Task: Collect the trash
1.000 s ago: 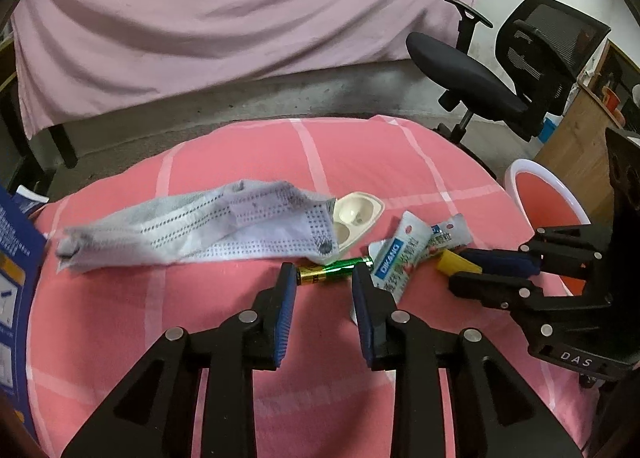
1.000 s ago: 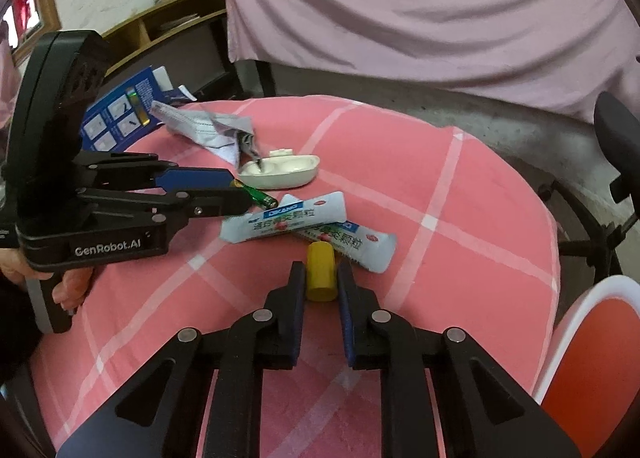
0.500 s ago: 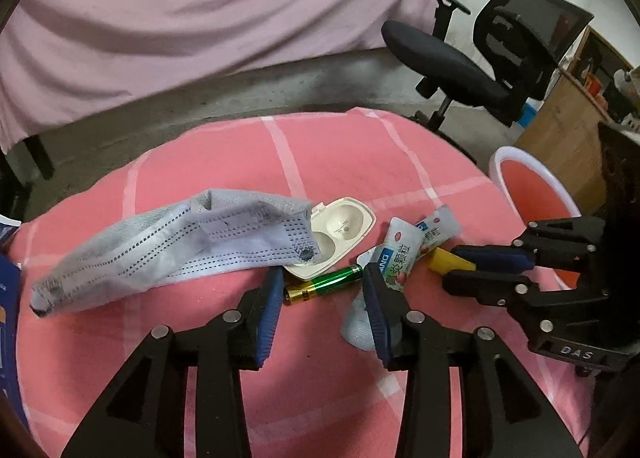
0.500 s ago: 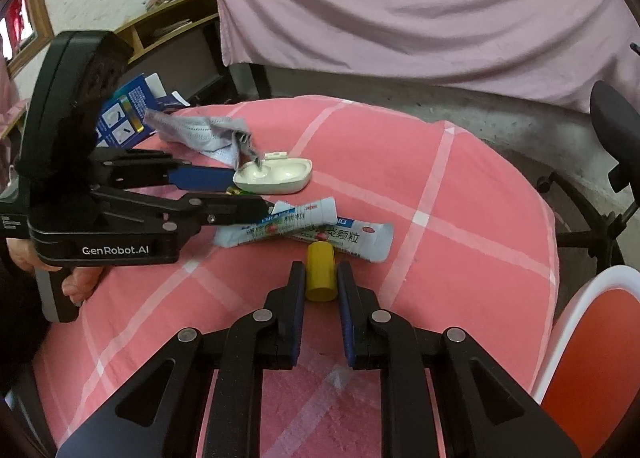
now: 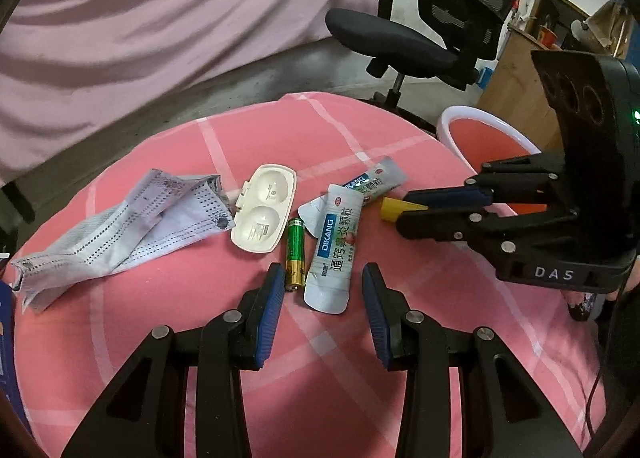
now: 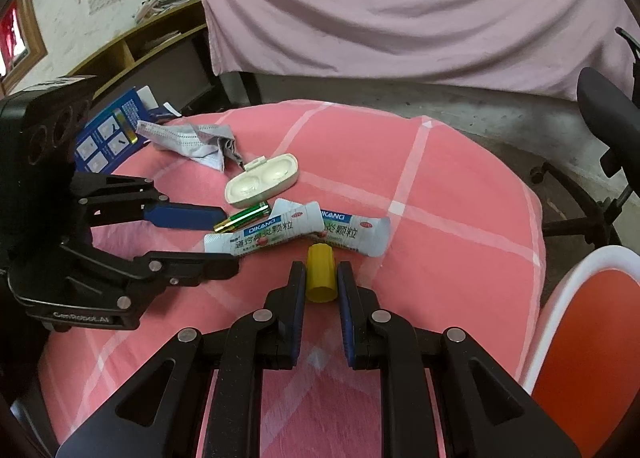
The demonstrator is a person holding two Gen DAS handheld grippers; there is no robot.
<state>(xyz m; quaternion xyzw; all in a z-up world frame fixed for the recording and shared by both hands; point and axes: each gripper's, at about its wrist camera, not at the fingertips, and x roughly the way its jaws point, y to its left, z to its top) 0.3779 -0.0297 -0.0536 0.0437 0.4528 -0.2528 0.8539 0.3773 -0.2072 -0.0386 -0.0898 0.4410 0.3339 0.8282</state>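
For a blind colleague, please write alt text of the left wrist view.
The left gripper hovers open over a sachet and a green battery on a pink checked table. Beyond lie a white case and a grey face mask; the right gripper holds a yellow cap.

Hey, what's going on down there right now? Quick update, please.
Right gripper jaws shut on yellow cap. Left gripper jaws open around sachet and battery. Face mask, white case lie on table. Bin beside table, path unobstructed.
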